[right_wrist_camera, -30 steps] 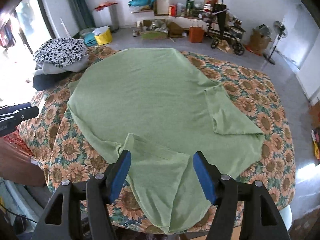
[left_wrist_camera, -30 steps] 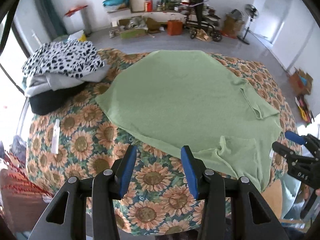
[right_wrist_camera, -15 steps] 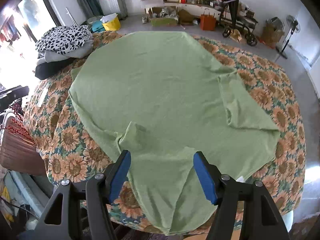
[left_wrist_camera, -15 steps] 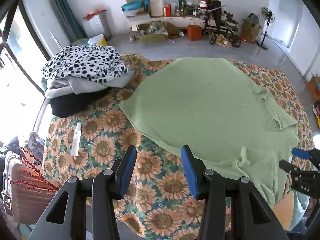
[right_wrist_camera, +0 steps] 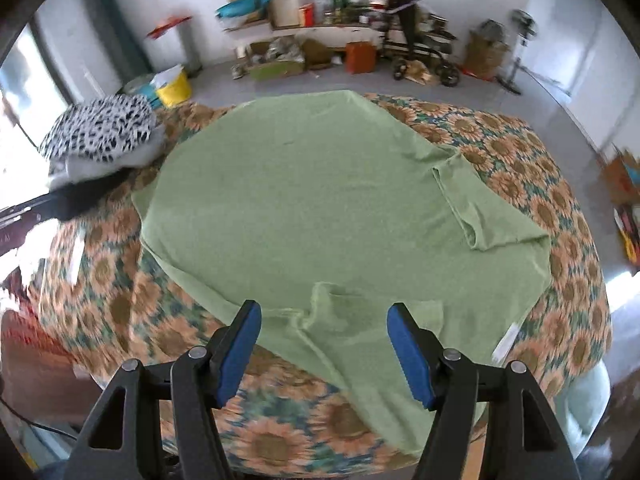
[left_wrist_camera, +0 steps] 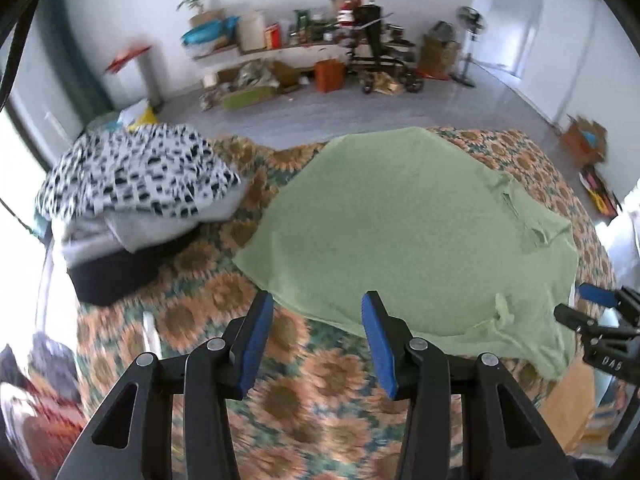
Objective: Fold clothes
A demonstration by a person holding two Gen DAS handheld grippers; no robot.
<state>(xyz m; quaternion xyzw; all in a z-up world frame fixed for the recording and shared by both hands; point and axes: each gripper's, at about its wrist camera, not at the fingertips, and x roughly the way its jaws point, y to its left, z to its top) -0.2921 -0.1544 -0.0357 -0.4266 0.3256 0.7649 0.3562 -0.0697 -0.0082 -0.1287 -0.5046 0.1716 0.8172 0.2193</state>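
Green shirt (right_wrist_camera: 320, 200) spread flat on the table (right_wrist_camera: 560, 184), whose sunflower cloth shows all round it; judged an early stage, before the first fold. The near end of the shirt droops over the table's near edge, and one sleeve (right_wrist_camera: 480, 208) lies turned in over the body at the right, so the outline is already partly squared.

My left gripper (left_wrist_camera: 316, 340) hangs above bare cloth just beside the shirt's near left edge, jaws released with nothing between them. My right gripper (right_wrist_camera: 324, 344) hangs over the rumpled near part of the shirt, jaws likewise released and wider apart; fabric lies below the gap, but the pads do not press on it. Both point steeply down, a posture that suits pinching an edge from above.

A pile of other clothes (left_wrist_camera: 136, 192), spotted on top, sits at the far left of the table, well apart from the shirt, presumably kept aside so the working area stays free. The next move, I judge, calls for each gripper to take a near corner or edge.
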